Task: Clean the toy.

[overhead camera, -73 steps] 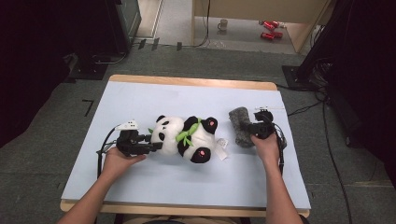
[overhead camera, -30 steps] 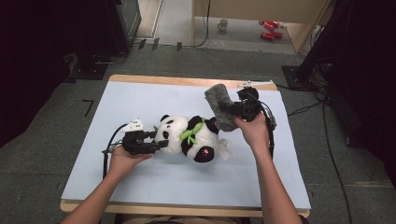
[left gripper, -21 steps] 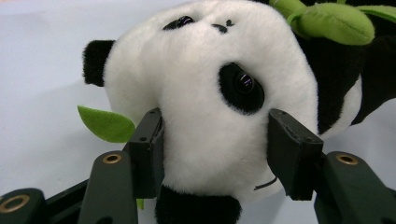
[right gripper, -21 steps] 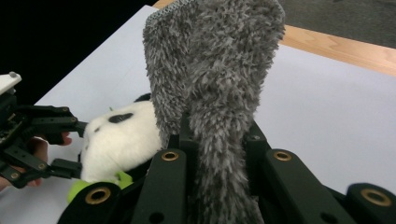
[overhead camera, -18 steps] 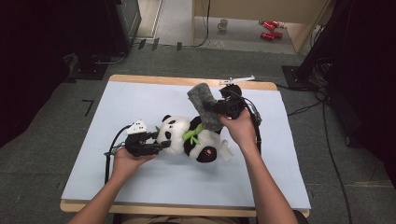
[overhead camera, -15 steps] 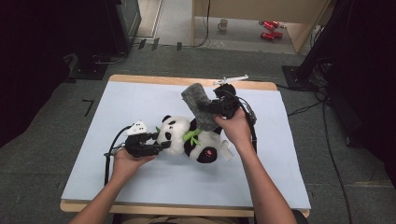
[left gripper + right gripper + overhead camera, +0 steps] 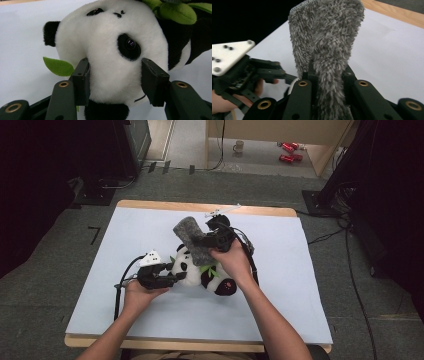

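The panda [image 7: 202, 270] lies on its side on the white table [image 7: 300, 285], near the middle. Its white head [image 7: 112, 50] sits between the jaws of the left gripper [image 7: 167, 279], which points from the person's left toward the toy. In the left gripper view the two black pads [image 7: 81, 80] flank the head's lower part, one at each cheek, and the plush bulges between them; the jaws have just been closing in on it and now press its sides at a middling width. A black ear shows above and left of the left pad, a green leaf [image 7: 58, 67] juts out just beside that pad, and a black eye patch sits just above the right pad. More green leaves and the black body lie beyond the head, up and to the right of the jaws.

A grey fuzzy cloth [image 7: 192, 237] is clamped in the right gripper [image 7: 207, 241], whose jaws are closed tight on its lower part. In the right gripper view the cloth [image 7: 327, 50] stands straight up from between the jaws, widening toward its top. This gripper hangs above the panda's body, with the right hand [image 7: 232, 262] behind it. To its lower left, farther off, shows the left gripper [image 7: 242, 75] with its plate.
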